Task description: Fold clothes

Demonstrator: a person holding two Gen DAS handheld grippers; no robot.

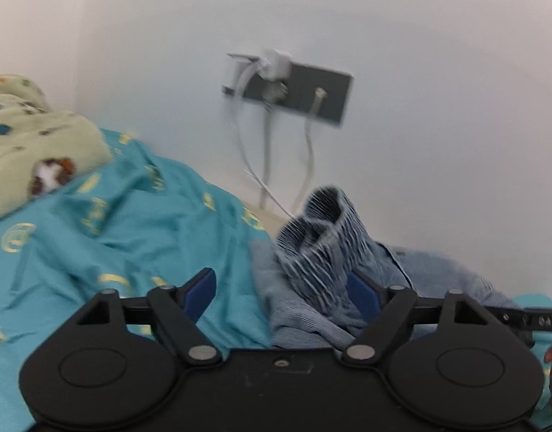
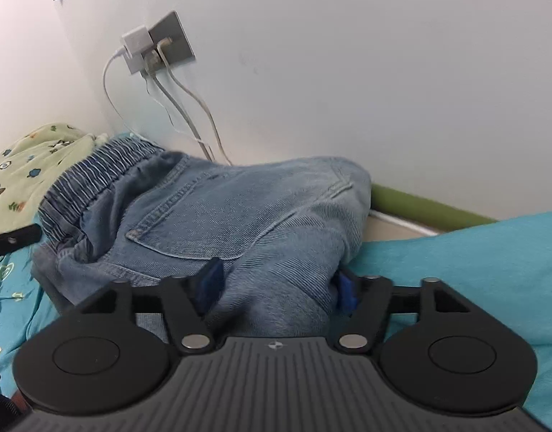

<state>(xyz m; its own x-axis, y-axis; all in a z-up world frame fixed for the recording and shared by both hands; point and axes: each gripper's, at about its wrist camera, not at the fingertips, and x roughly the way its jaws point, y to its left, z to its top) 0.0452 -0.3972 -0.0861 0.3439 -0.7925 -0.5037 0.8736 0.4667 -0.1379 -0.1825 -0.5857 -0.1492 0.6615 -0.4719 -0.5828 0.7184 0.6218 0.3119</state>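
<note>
A pair of blue denim jeans [image 2: 240, 212] with a striped elastic waistband [image 2: 96, 176] lies bunched on the teal bed sheet [image 2: 456, 270]. My right gripper [image 2: 279, 284] is open, its blue-padded jaws on either side of a thick fold of the denim. In the left wrist view, the waistband [image 1: 322, 237] stands up in a crumpled loop. My left gripper [image 1: 286, 291] is open, with the waistband and denim [image 1: 297, 309] between its jaws, closer to the right pad. The image is blurred.
A pale green patterned blanket [image 1: 35, 136] is heaped at the left on the sheet [image 1: 132, 223]. A grey wall socket plate [image 2: 168, 43] with a white charger and hanging cables sits on the white wall behind the jeans. A green strip [image 2: 430, 208] runs along the bed's far edge.
</note>
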